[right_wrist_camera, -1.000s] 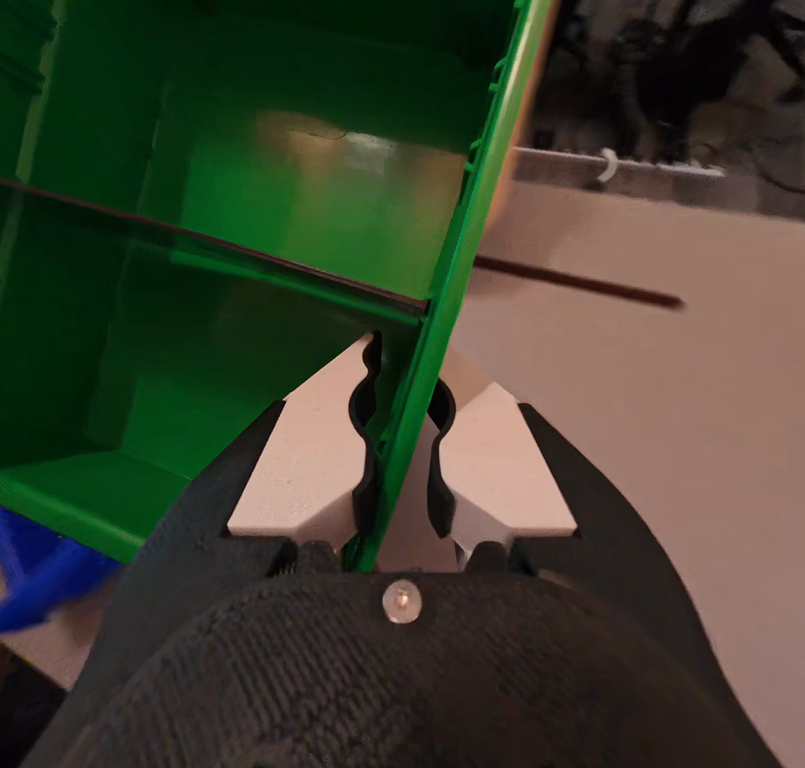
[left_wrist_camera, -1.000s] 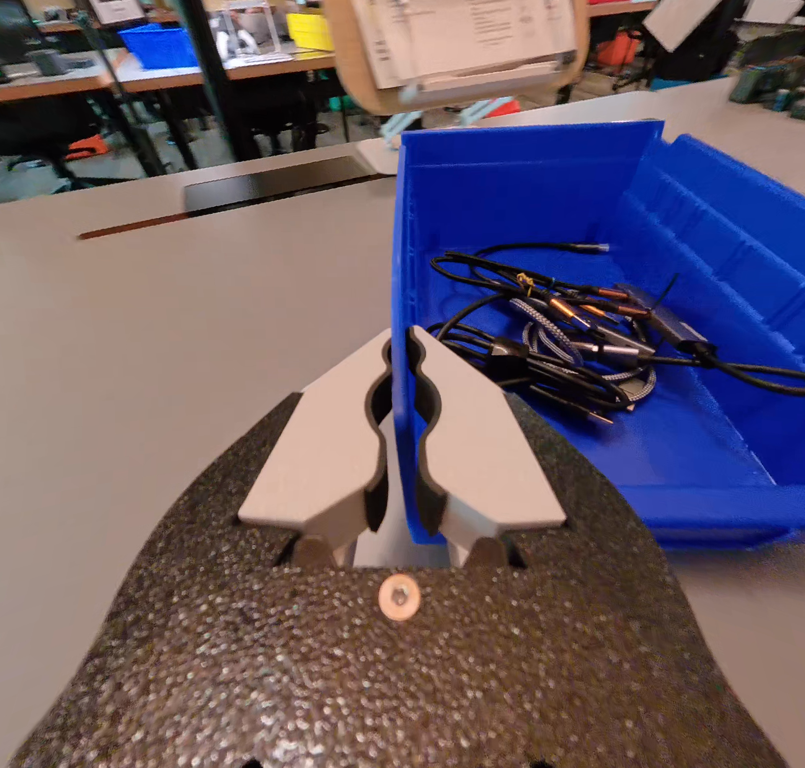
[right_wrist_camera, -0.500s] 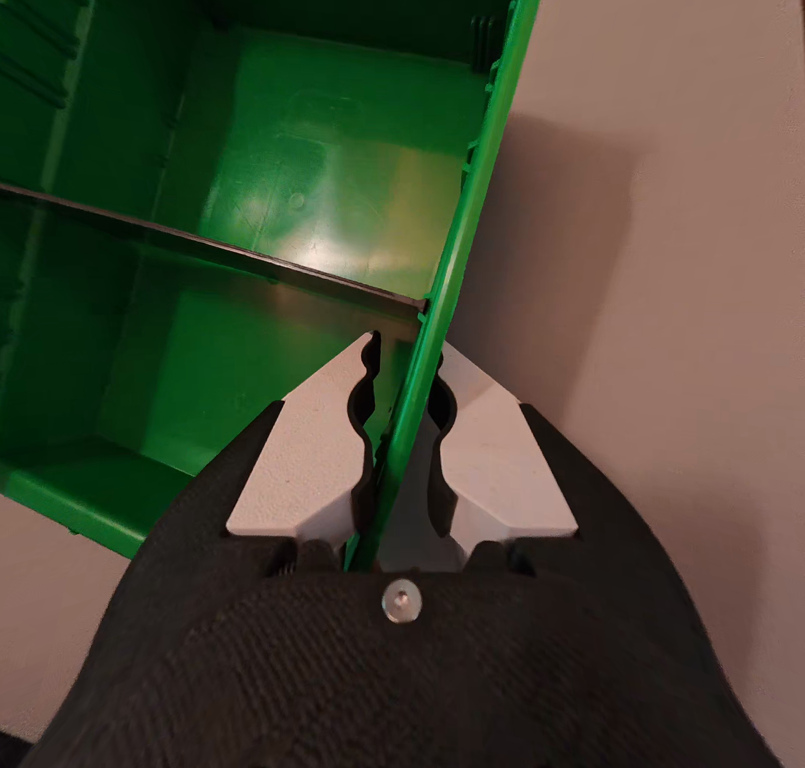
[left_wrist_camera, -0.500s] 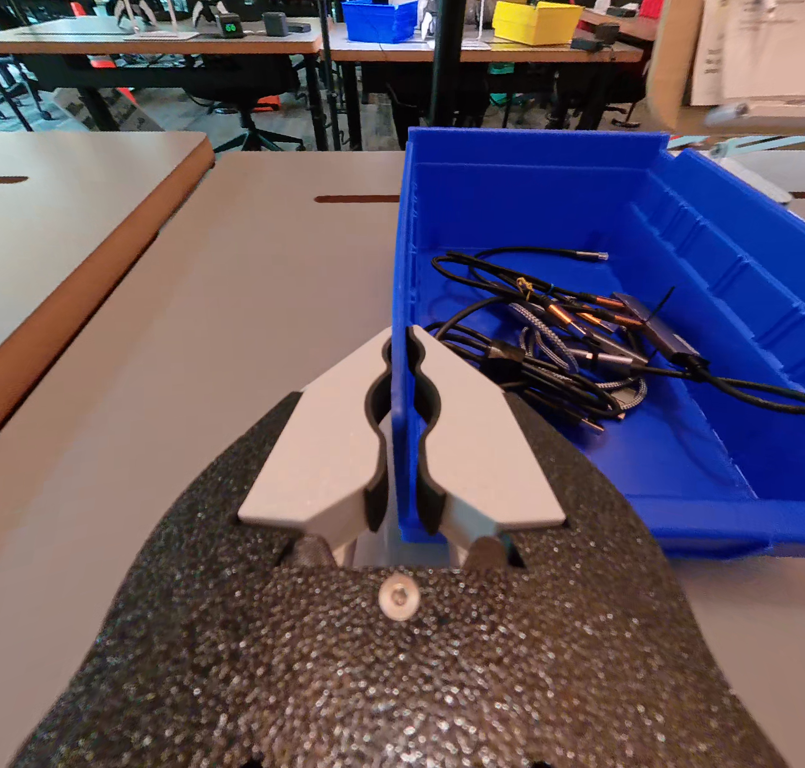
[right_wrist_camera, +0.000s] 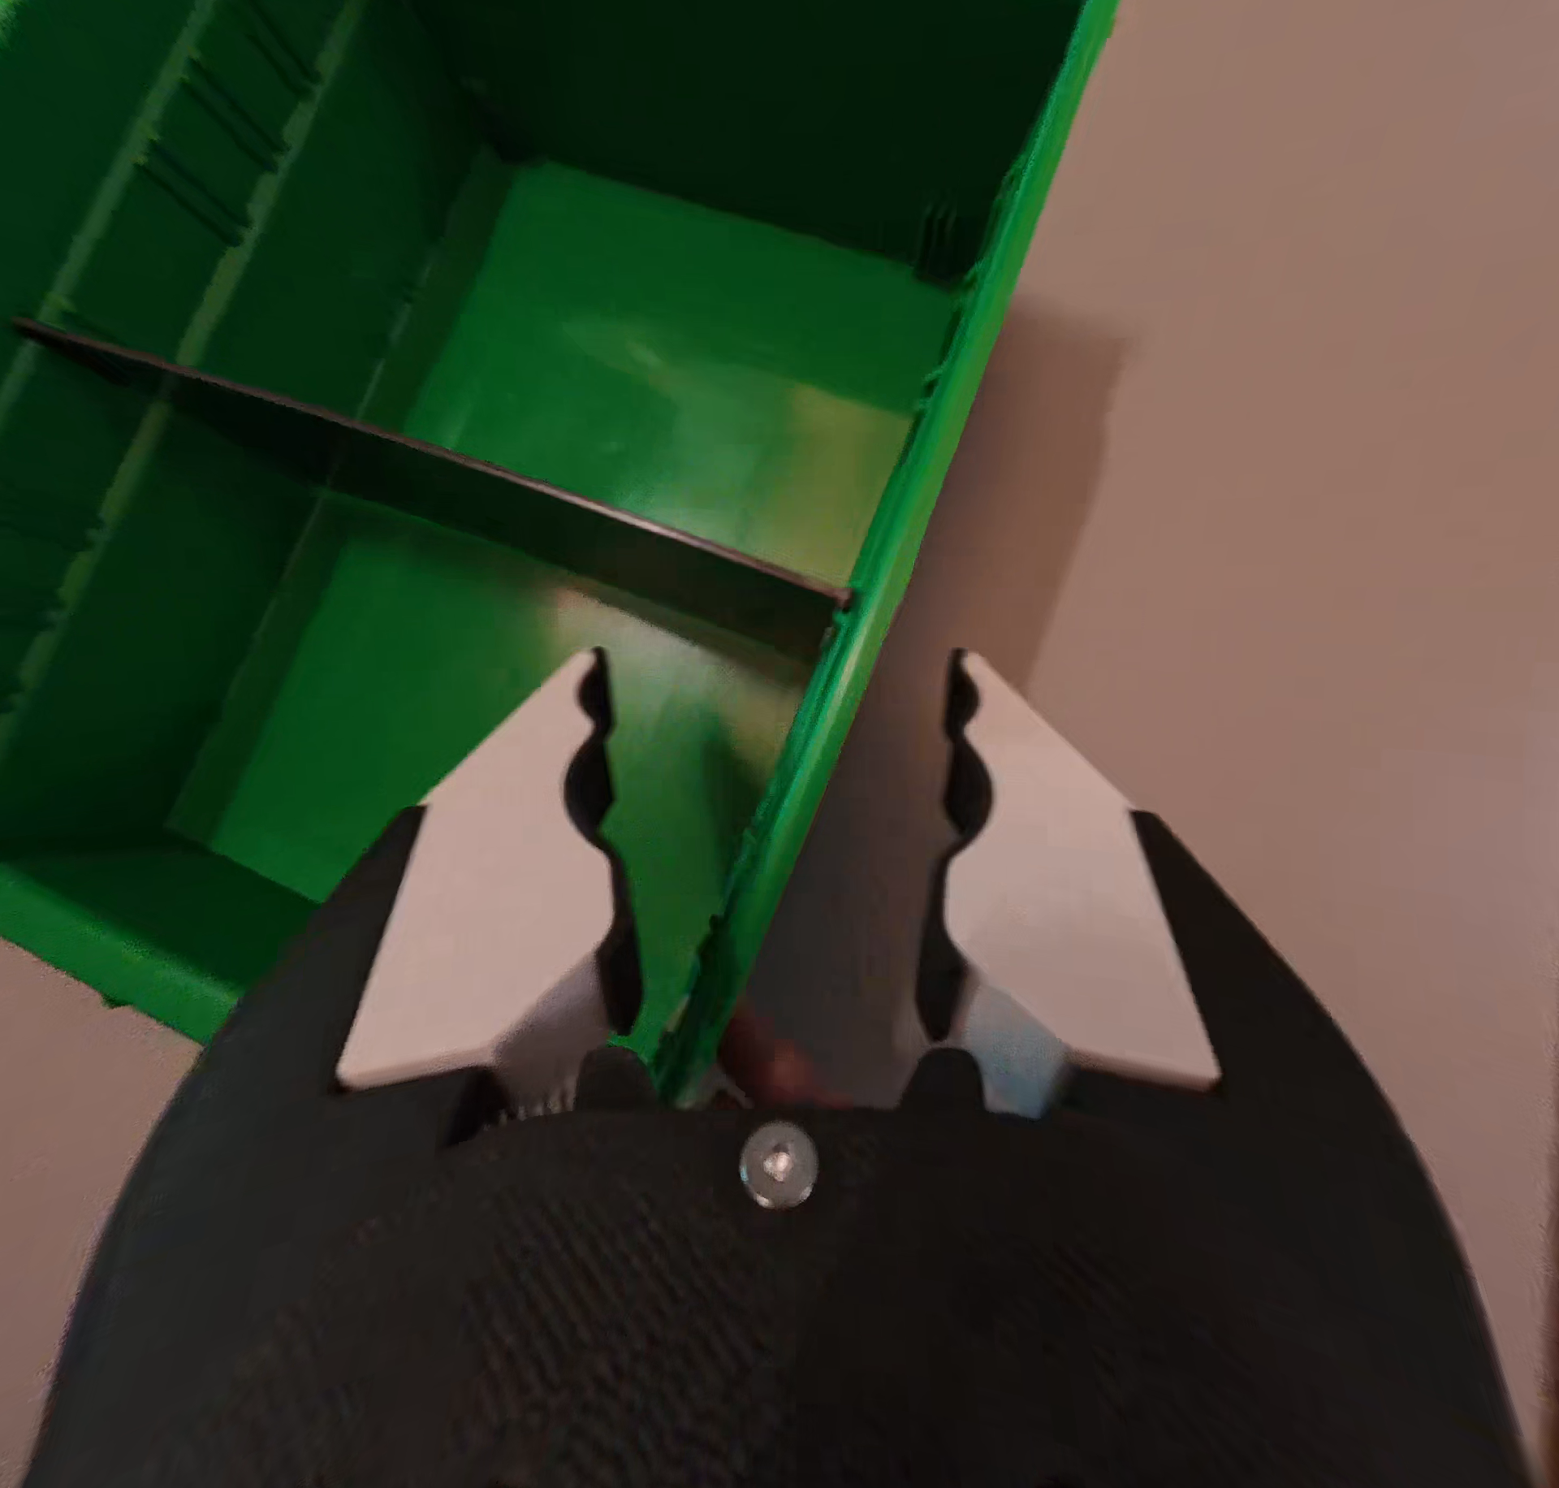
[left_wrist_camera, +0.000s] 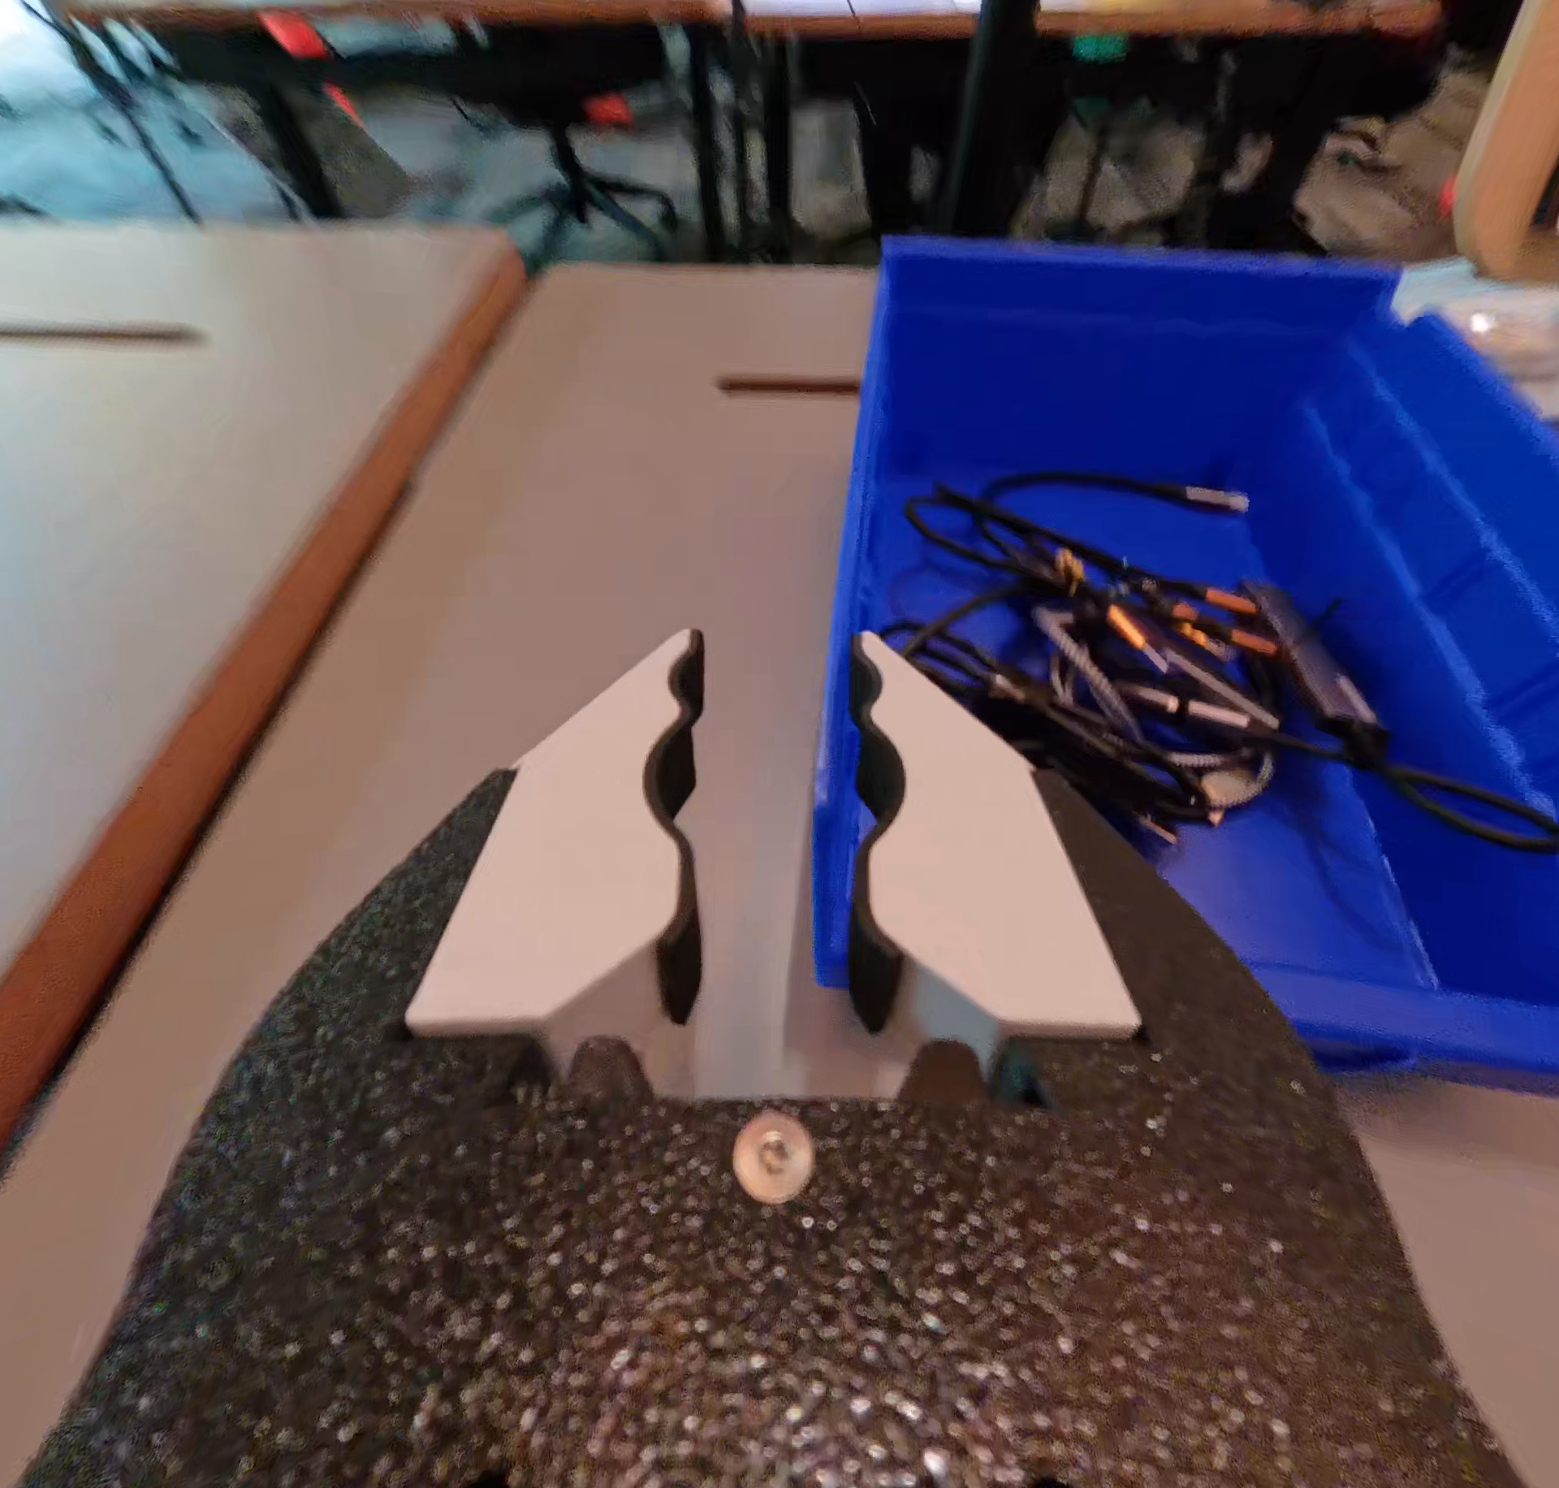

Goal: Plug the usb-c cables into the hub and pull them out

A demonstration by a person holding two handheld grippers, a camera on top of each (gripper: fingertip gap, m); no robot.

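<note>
Your left gripper (left_wrist_camera: 776, 654) is spread beside the blue bin (left_wrist_camera: 1097, 367) holding cables (left_wrist_camera: 1139, 671); your right gripper (right_wrist_camera: 776, 671), fingers apart, straddles the green bin's wall (right_wrist_camera: 911, 502).

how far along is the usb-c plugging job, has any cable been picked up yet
Done: the blue bin and green bin sit on the table, and both the left gripper and right gripper are open, gripping nothing. In hand: nothing. Left: everything; the cables lie tangled in the blue bin with the dark hub, none visibly plugged. The green bin's compartments look empty.
</note>
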